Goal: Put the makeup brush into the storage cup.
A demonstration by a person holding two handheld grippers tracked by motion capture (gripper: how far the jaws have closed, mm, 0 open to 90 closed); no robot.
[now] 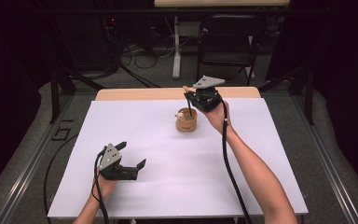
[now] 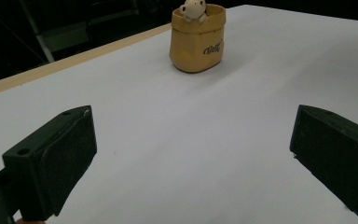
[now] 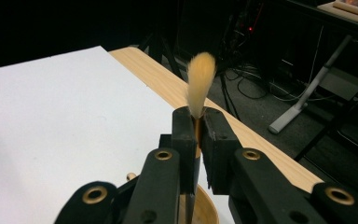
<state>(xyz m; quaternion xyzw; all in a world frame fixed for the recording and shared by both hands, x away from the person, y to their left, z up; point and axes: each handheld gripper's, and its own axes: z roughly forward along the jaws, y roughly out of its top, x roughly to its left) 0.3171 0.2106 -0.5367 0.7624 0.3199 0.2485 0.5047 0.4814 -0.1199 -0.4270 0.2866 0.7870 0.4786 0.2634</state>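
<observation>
We clamp the right gripper (image 3: pixel 196 135) on the light, soft-tipped brush (image 3: pixel 200 81) at the cup's (image 1: pixel 186 124) twelve o'clock, gripping its stiff handle; the left gripper (image 1: pixel 129 161) rests with jaws apart.

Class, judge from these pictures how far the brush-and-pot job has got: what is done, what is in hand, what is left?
Done: the right gripper has shut on the brush. In hand: the brush stands upright above the yellow pot, its handle reaching down into it. Left, probably: lowering and releasing. The left gripper waits open.
</observation>
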